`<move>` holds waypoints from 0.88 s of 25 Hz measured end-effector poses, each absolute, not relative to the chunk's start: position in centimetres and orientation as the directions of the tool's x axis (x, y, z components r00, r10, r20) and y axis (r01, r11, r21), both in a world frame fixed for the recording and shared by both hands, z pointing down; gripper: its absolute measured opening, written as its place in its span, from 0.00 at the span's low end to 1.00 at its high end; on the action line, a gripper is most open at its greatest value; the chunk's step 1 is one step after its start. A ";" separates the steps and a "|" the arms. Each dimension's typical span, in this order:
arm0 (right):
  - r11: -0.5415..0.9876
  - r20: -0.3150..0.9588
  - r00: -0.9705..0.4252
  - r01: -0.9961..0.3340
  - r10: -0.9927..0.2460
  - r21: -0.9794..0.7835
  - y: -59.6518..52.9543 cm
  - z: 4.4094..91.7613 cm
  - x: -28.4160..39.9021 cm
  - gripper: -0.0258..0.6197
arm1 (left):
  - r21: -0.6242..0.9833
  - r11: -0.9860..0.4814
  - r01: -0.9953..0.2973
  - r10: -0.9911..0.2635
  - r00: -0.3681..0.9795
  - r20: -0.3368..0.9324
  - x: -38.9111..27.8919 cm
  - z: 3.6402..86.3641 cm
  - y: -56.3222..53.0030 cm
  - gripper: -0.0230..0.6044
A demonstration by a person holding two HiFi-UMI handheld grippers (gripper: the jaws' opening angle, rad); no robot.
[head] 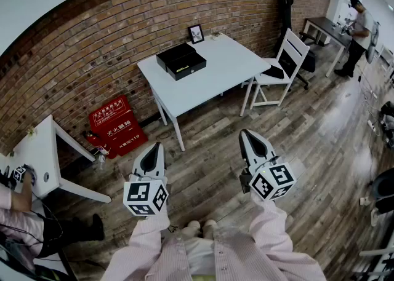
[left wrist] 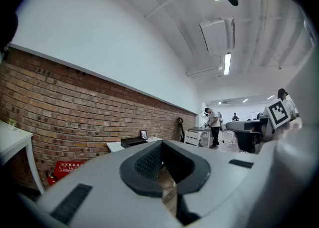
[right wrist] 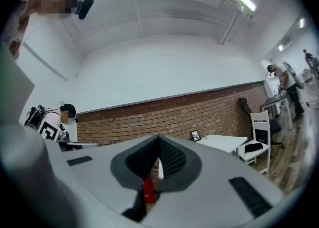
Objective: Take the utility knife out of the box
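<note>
A black box (head: 180, 60) lies on the white table (head: 228, 64) by the brick wall, some way ahead of me. No utility knife shows in any view. My left gripper (head: 157, 146) and right gripper (head: 245, 132) hang side by side over the wooden floor, well short of the table, both pointing toward it. Each has its jaws together with nothing between them. In the left gripper view the left gripper (left wrist: 162, 143) faces the box (left wrist: 132, 142) far off. In the right gripper view the right gripper (right wrist: 158, 137) faces the table (right wrist: 222, 142).
A white chair (head: 284, 64) stands to the right of the table and a red fire-equipment box (head: 117, 126) sits against the wall at its left. Another white table (head: 37, 154) is at the near left, with a seated person beside it. A person (head: 359, 27) works at a far desk.
</note>
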State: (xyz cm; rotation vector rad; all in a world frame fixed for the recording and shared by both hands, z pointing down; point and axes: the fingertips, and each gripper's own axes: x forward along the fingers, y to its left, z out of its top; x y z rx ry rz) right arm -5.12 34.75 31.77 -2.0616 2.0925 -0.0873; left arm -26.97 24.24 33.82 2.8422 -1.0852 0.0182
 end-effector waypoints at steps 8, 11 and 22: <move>0.045 -0.105 -0.025 -0.981 -0.994 -0.190 34.7 32.0 -4.6 0.04 | 0.108 -0.740 -0.664 -0.662 0.747 0.058 -25.9 34.2 24.2 0.02; 0.052 -0.083 -0.038 -0.984 -0.996 -0.169 34.5 32.9 -4.1 0.04 | 0.111 -0.739 -0.665 -0.663 0.746 0.055 -25.3 34.4 24.3 0.02; 0.048 -0.039 -0.042 -0.983 -0.998 -0.180 33.3 35.1 -1.7 0.12 | 0.121 -0.732 -0.671 -0.670 0.740 0.050 -23.1 35.2 23.9 0.02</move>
